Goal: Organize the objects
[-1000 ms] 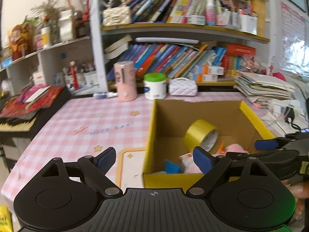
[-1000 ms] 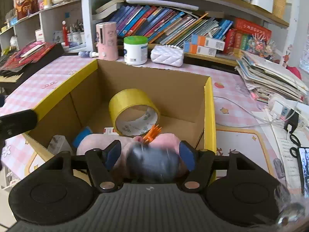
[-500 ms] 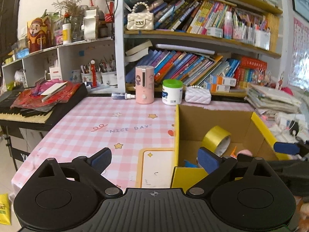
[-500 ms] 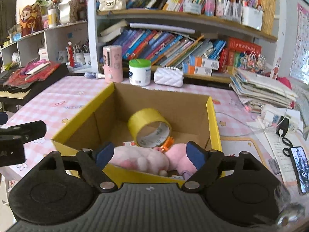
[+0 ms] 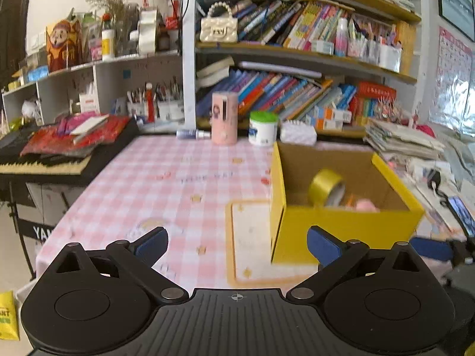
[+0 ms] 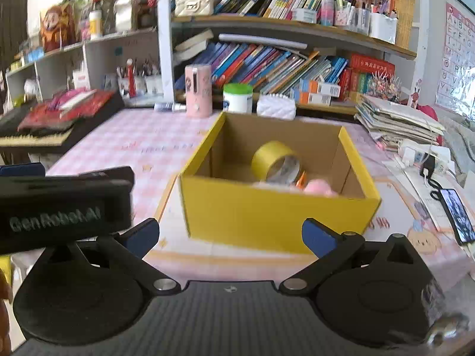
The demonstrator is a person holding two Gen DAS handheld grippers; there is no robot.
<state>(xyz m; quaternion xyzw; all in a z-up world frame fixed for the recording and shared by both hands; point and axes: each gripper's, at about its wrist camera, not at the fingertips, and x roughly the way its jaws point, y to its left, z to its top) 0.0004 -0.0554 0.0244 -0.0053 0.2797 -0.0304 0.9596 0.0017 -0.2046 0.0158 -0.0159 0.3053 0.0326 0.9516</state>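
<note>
**Both grippers empty, the box holding what we have gathered**

Nearest to us, our left gripper (image 5: 236, 241) stands spread wide over the near edge of the table (image 5: 166, 178), nothing between its blue pads (image 5: 151, 241); its jaws have just been opening. Our right gripper (image 6: 230, 234) is likewise released and empty, its jaws also just opened, and it hangs short of the near wall of the yellow box (image 6: 267, 207).

The box sits toward the right side of the table, its near left corner over a cream mat (image 5: 252, 237). Inside, a roll of yellow tape (image 6: 276, 160) leans on edge toward the back wall, and a pink soft toy (image 6: 319, 187) lies against the near wall with something orange (image 6: 300, 179) beside it. We judge the toy light and squashy, so a pinch across its body should hold; the tape is stiff and slick on its face, better taken through the ring or across its width. The box looks like light cardboard that would flex if we squeezed one wall, so we would take it by opposite walls, one gripper each.

Farther off, along the back edge, stand a pink cylinder (image 5: 224, 118), a green-lidded jar (image 5: 262, 127) and a white quilted pouch (image 5: 298, 132), with a small bottle (image 5: 191, 133) lying left of them. The jar is likely rigid and smooth, best gripped across its body.
</note>
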